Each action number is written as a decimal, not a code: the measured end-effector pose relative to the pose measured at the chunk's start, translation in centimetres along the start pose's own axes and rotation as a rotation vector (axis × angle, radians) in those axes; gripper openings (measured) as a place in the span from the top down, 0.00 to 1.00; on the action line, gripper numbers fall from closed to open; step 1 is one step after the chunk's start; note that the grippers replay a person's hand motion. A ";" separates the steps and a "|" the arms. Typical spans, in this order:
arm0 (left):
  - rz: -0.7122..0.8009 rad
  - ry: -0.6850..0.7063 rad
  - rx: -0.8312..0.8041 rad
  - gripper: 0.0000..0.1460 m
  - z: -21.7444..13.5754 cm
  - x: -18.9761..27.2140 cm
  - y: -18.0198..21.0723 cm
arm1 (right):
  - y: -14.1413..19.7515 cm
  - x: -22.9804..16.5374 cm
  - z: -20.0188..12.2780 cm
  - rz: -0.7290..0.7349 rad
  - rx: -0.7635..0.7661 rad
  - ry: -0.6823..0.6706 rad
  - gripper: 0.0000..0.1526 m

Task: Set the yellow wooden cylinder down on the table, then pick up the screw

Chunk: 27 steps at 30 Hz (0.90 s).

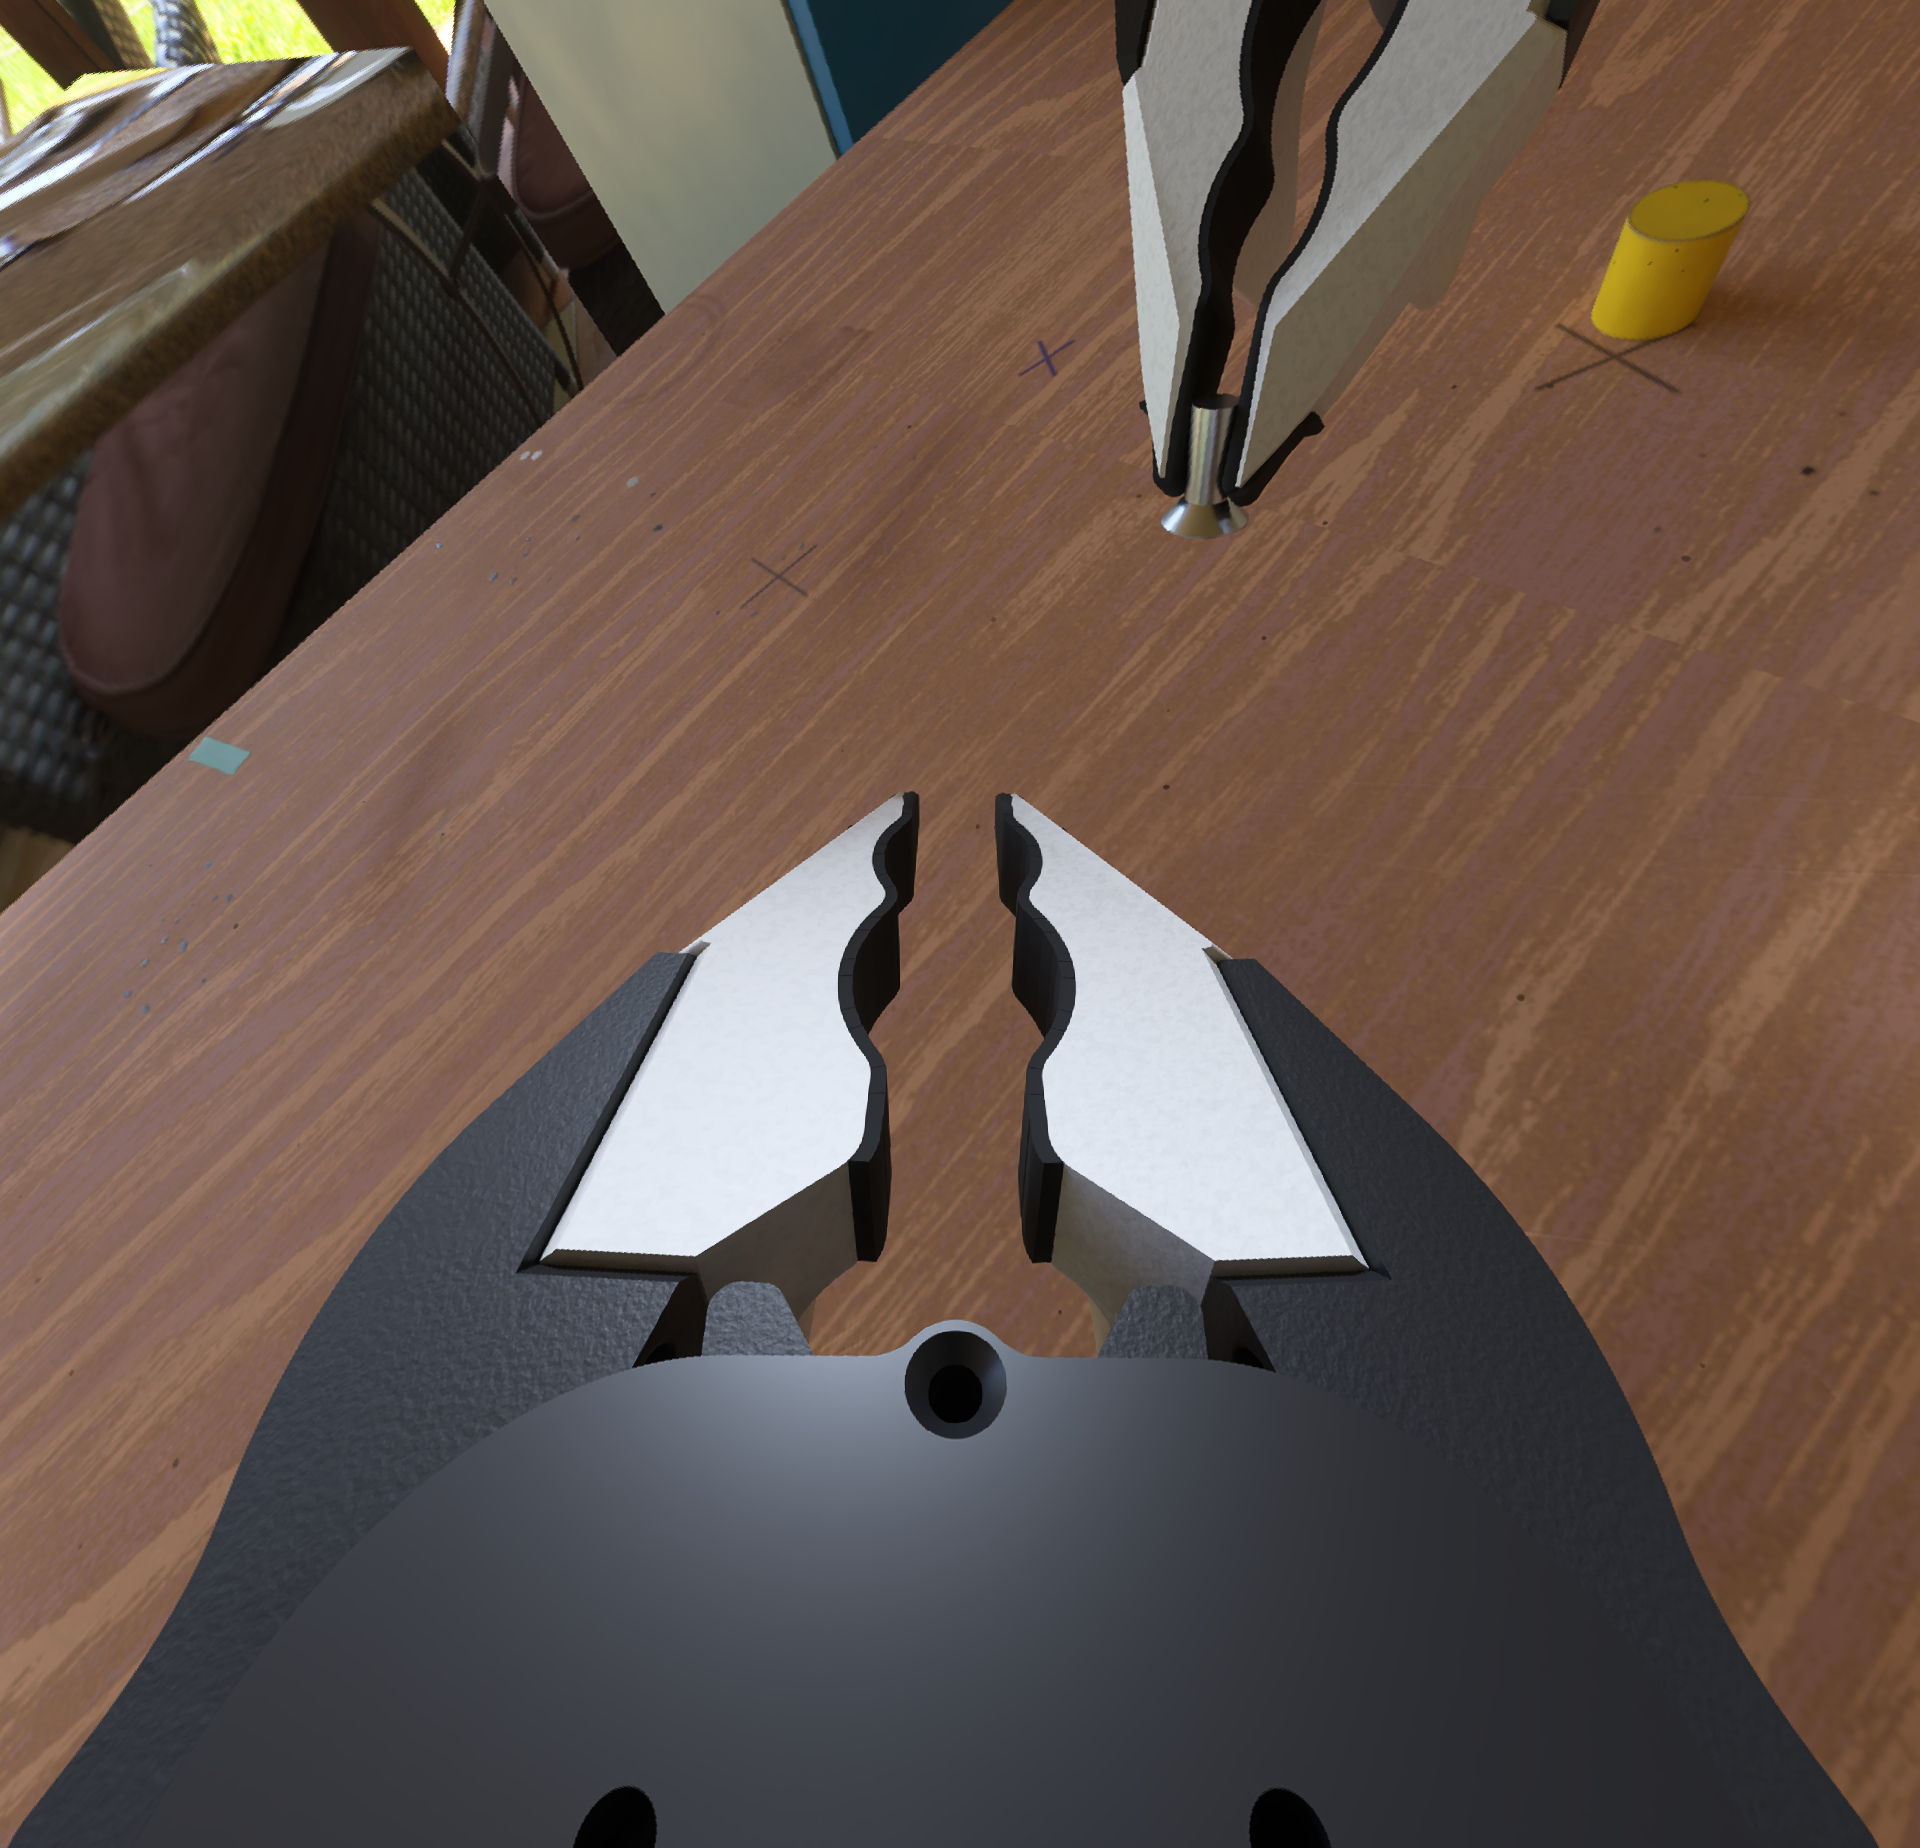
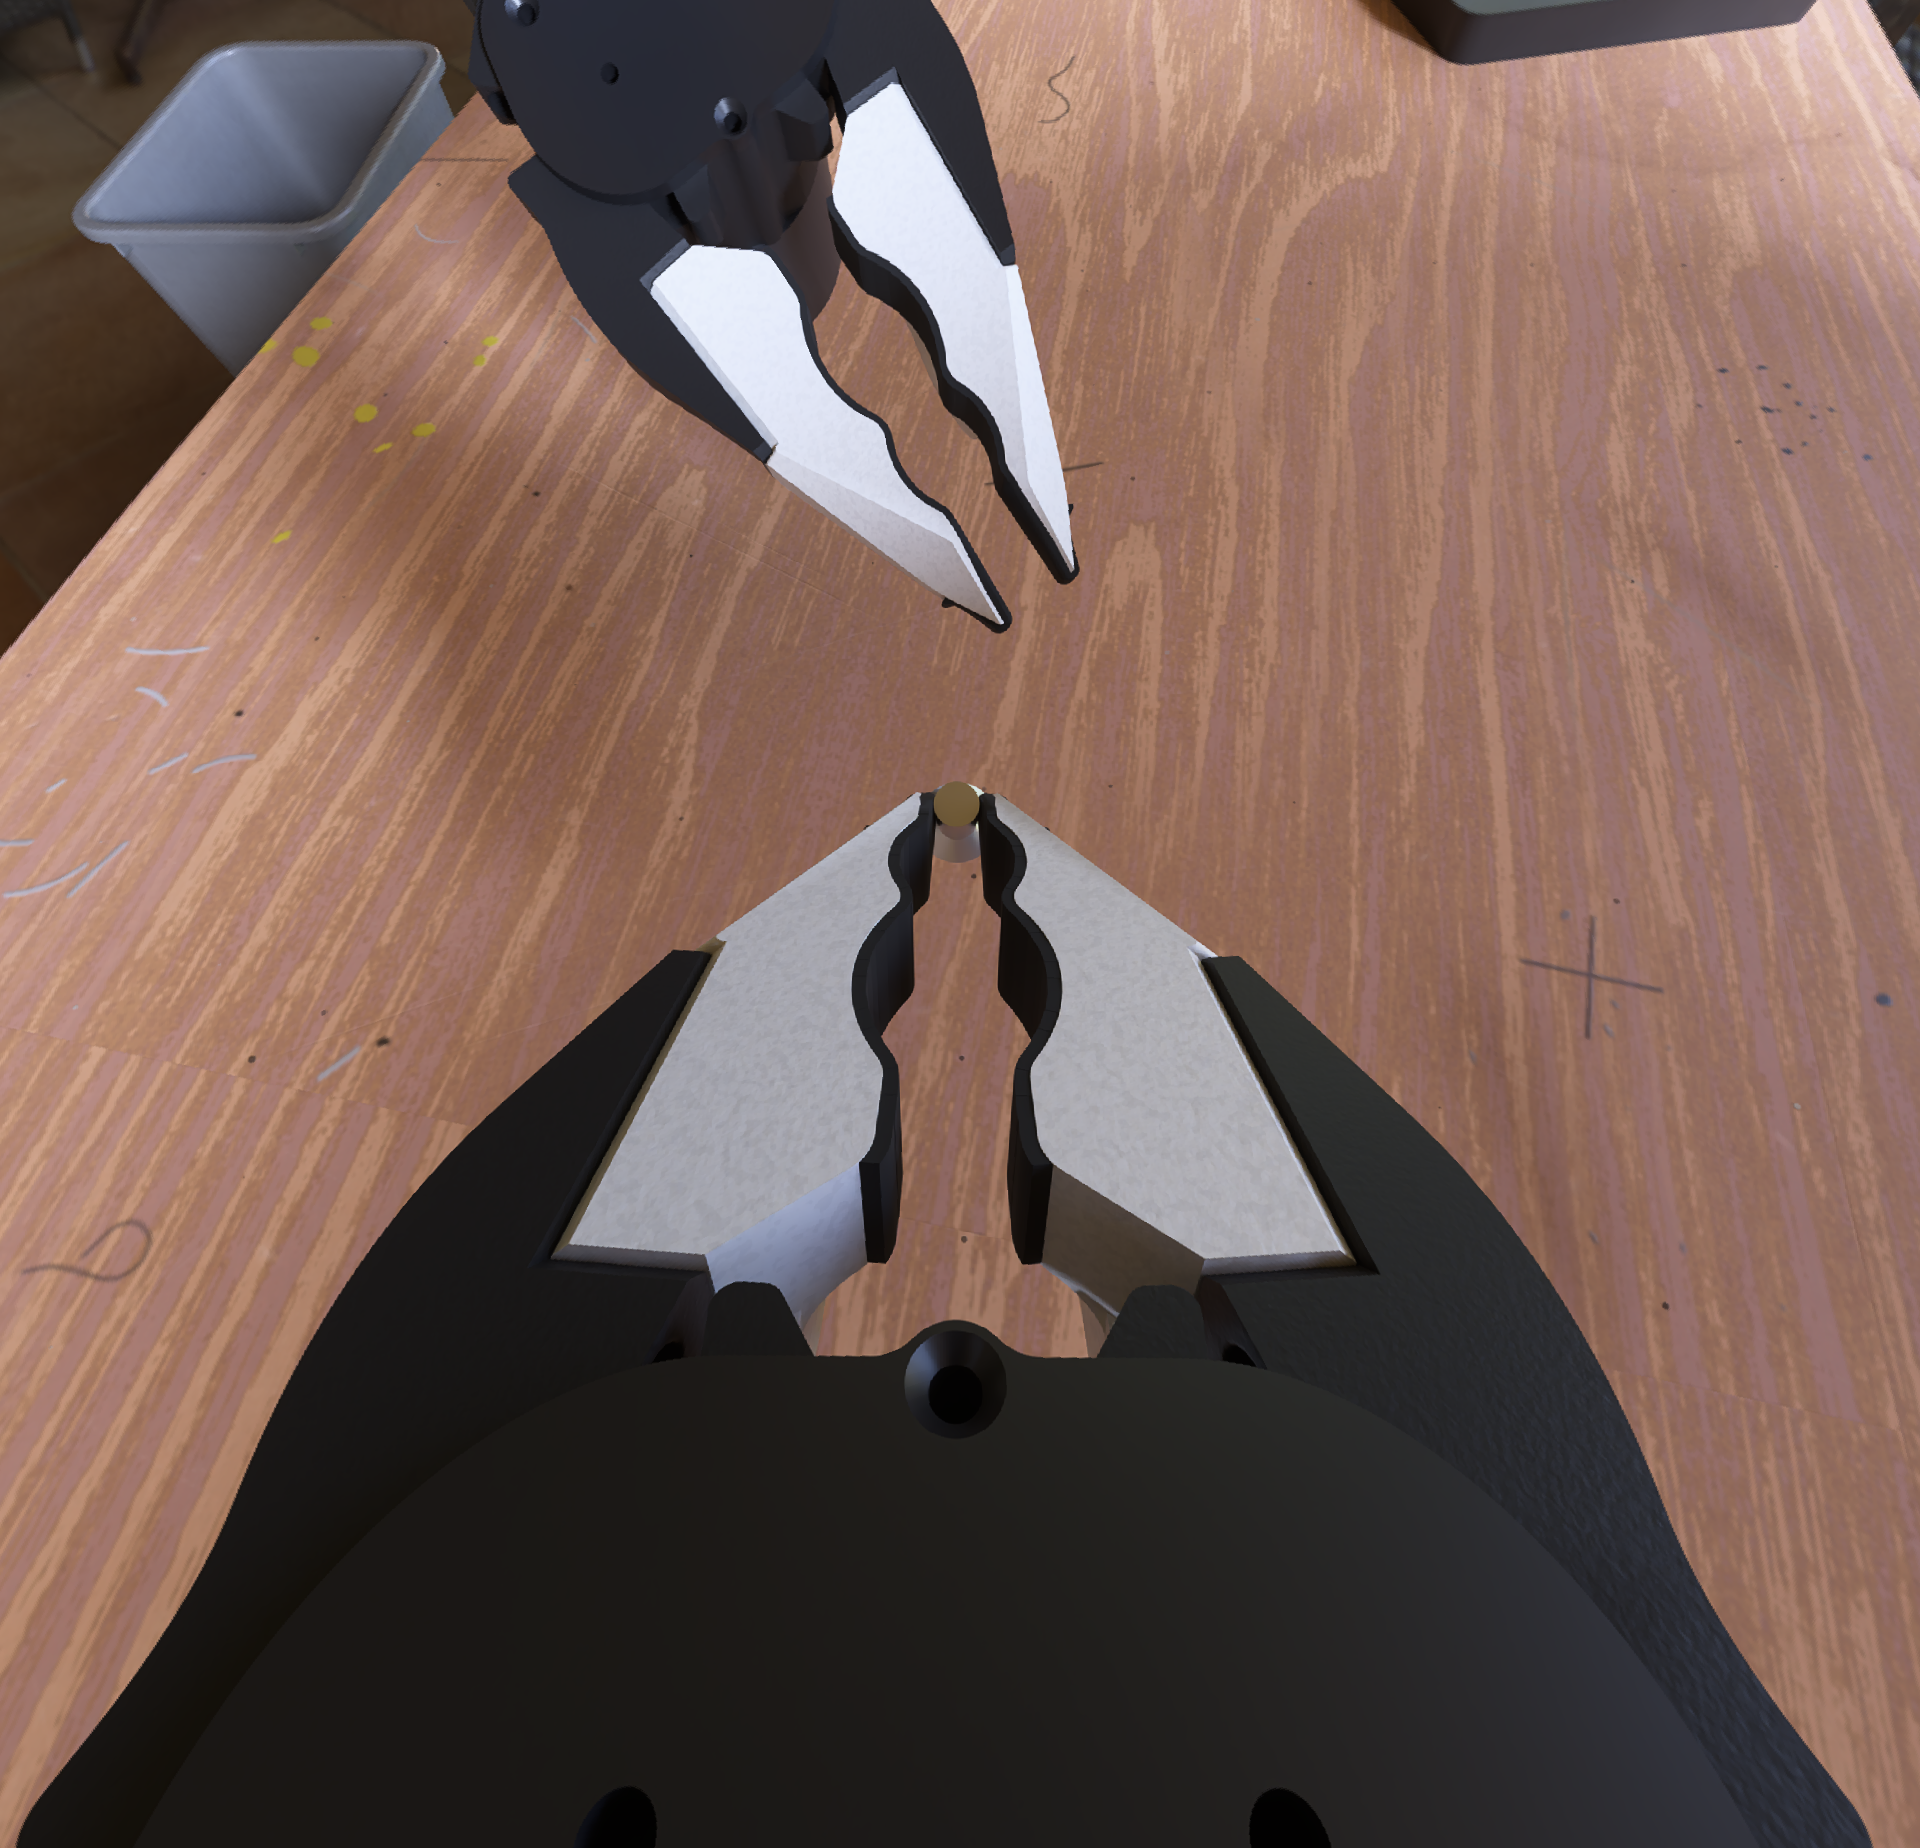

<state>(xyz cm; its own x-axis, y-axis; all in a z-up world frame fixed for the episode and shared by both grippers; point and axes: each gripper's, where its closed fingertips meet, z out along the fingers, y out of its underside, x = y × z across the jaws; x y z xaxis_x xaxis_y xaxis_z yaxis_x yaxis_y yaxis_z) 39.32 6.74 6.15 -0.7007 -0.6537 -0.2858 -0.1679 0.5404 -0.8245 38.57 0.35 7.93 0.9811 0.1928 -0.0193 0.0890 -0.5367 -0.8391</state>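
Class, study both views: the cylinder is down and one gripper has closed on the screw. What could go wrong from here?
1. The right gripper pinches the screw only at its fingertips, head still on the table; it may slip when lifted.
2. The left gripper is open close by; the two could collide.
3. The cylinder stands nearby; a swing might topple it.

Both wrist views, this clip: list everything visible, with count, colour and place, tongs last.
Table: one, brown wood, under everything.
Yellow wooden cylinder: one, yellow, lying on the table, apart from both tongs.
Screw: one, silver, head down on the table, between the right tongs' tips.
Tray: one, dark, far table corner.
Bin: one, grey, beside the table.
Chair: one, dark wicker, beside the table.
Left tongs: one, black and white, open, empty, above the table.
Right tongs: one, black and white, shut on the screw.
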 end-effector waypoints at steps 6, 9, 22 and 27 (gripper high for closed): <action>0.002 0.001 -0.003 0.90 0.1 0.0 0.0 | 0.0 0.1 -0.1 -0.001 -0.001 0.002 0.95; 0.001 0.002 -0.004 0.90 0.1 0.0 0.1 | 0.1 0.1 -0.1 -0.001 -0.001 0.003 0.95; 0.004 0.003 -0.004 0.90 0.1 0.1 0.1 | 0.1 0.1 -0.1 -0.003 -0.001 0.004 0.95; 0.005 0.004 -0.006 0.90 0.1 0.1 0.1 | 0.1 0.2 -0.1 -0.005 -0.003 0.006 0.95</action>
<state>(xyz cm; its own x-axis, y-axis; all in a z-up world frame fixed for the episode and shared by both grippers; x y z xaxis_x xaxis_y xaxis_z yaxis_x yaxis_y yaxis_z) 39.29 6.65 5.93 -0.7040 -0.6491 -0.2881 -0.1684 0.5468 -0.8202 38.78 0.22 7.91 0.9816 0.1905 -0.0123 0.0940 -0.5384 -0.8374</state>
